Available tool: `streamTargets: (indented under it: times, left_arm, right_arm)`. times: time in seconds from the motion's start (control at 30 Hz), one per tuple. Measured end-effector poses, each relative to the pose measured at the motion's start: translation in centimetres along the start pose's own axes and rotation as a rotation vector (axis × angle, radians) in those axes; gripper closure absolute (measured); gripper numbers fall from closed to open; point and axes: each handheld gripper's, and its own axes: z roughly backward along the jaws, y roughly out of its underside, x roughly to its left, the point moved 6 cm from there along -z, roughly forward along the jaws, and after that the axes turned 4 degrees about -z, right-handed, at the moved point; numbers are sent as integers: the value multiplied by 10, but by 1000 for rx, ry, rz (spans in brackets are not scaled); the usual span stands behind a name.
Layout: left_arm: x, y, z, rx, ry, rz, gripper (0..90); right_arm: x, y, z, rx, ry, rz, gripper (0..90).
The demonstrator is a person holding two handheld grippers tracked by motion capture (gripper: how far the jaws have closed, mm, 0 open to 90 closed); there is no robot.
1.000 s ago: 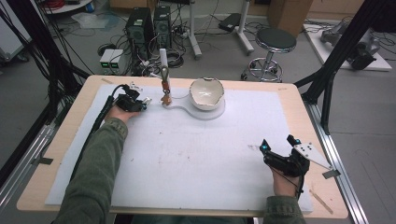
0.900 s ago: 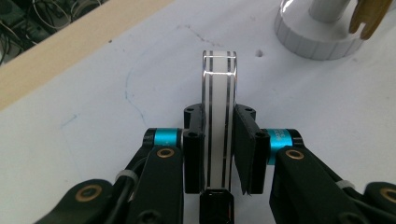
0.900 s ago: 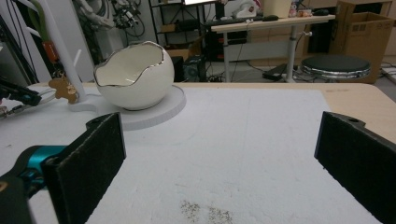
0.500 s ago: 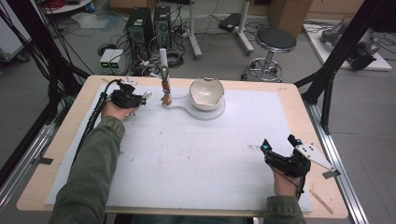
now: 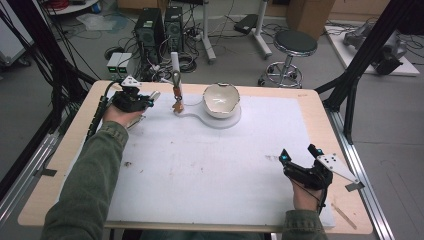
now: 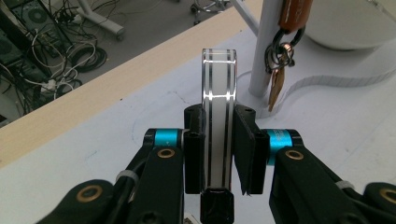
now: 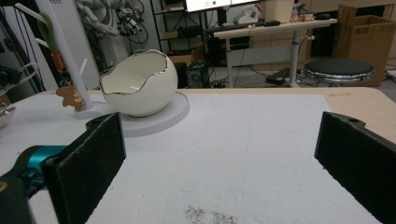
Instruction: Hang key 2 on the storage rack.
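My left gripper (image 5: pixel 148 101) is at the far left of the table, shut on a white bangle with silver stripes (image 6: pixel 218 93). The bangle stands edge-on between the pads and is lifted off the white mat. Just to the right of it rises a white stand (image 5: pixel 175 75) with keys on a brown strap (image 6: pixel 276 79) hanging from its hook. Beside the stand, a white egg-shaped bowl with a silver rim (image 5: pixel 220 99) rests on the stand's round base. My right gripper (image 5: pixel 298 153) rests near the right front of the mat, open, with nothing between its pads (image 7: pixel 93 158).
A white mat (image 5: pixel 210 170) covers most of the wooden table. A shallow silvery dish (image 7: pixel 4 115) lies near the stand, below my left hand. Beyond the table's far edge are computer towers, cables and a black stool (image 5: pixel 297 42). Black frame struts flank both sides.
My left hand has risen with the bangle and shifted slightly toward the far left. The right gripper has stayed still.
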Motion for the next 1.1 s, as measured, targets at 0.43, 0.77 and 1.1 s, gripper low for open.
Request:
streamTargets:
  times: [0.43,0.77,1.1]
  left_arm:
    - [6,-34,35,-118,-4,131,748]
    - [20,-56,64,-179,-26,158,747]
    - [19,-83,71,-204,-43,127,748]
  right_arm:
    - [2,0,0,2,-3,5,7]
    - [2,0,1,3,-3,1,7]
    - [3,0,0,3,-8,-4,8]
